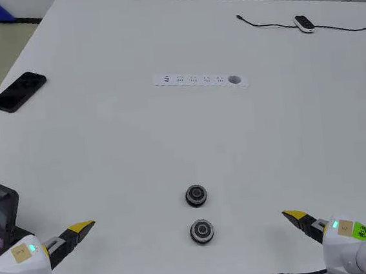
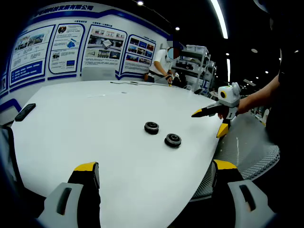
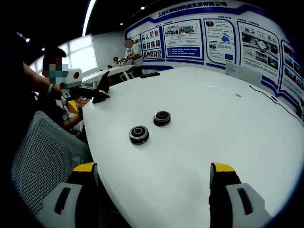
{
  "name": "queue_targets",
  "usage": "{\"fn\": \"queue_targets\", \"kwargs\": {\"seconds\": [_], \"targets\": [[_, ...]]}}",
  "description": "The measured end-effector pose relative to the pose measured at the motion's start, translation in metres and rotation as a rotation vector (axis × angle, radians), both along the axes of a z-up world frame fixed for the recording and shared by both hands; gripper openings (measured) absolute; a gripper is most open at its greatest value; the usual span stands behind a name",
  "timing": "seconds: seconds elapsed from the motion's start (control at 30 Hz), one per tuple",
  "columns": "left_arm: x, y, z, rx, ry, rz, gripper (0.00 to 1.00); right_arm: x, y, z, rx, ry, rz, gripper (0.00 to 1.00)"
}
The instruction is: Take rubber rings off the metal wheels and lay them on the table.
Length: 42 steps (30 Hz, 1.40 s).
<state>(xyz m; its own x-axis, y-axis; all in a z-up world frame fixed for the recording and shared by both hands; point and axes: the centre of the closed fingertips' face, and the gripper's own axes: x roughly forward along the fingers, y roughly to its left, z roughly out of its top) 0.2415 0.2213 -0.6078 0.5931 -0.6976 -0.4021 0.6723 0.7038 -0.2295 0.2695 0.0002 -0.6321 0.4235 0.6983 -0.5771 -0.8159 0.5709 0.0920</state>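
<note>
Between the wide-open left gripper (image 1: 107, 257) and right gripper (image 1: 276, 248), both wheels (image 1: 196, 195) wear rings (image 1: 193, 232): approach step, next gripping one wheel.

On the table (image 1: 106, 151) I see the near wheel (image 1: 202, 231), far wheel (image 1: 196, 196) just behind it. From them: power strip (image 1: 200, 81) at 12 o'clock, phone (image 1: 18, 92) at 10, left gripper (image 1: 111, 257) at 8, right gripper (image 1: 273, 248) at 4.

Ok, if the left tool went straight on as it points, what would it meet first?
Probably the nearer metal wheel, slightly right of the left tool and its line, though depth is unclear.
</note>
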Motion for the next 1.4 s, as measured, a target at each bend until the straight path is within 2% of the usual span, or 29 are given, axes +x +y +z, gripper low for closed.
{"fn": "queue_targets", "kwargs": {"seconds": [0.4,0.53,0.6,0.83,1.13,1.27,1.4], "targets": [[0.001,-0.001,-0.001,0.008,0.014,0.004,1.00,0.001,0.003,-0.001,0.008,0.016,0.000,0.99],[0.003,0.002,-0.004,0.015,0.013,0.006,1.00,0.000,0.006,-0.001,0.012,0.024,0.002,0.99],[0.004,0.002,-0.005,0.018,0.015,0.004,0.96,0.000,0.008,-0.002,0.011,0.031,0.003,0.99],[0.005,0.001,-0.006,0.019,0.018,0.001,0.96,-0.002,0.016,-0.003,0.018,0.052,0.011,0.99],[0.005,-0.003,-0.009,0.027,0.025,-0.012,0.93,-0.003,0.025,0.001,0.044,0.066,0.010,0.96],[0.005,-0.007,-0.010,0.023,0.039,-0.020,0.91,-0.002,0.028,0.000,0.039,0.075,0.013,0.94],[0.005,-0.011,-0.007,0.020,0.033,-0.033,0.88,-0.002,0.030,0.000,0.038,0.082,0.017,0.92]]}}
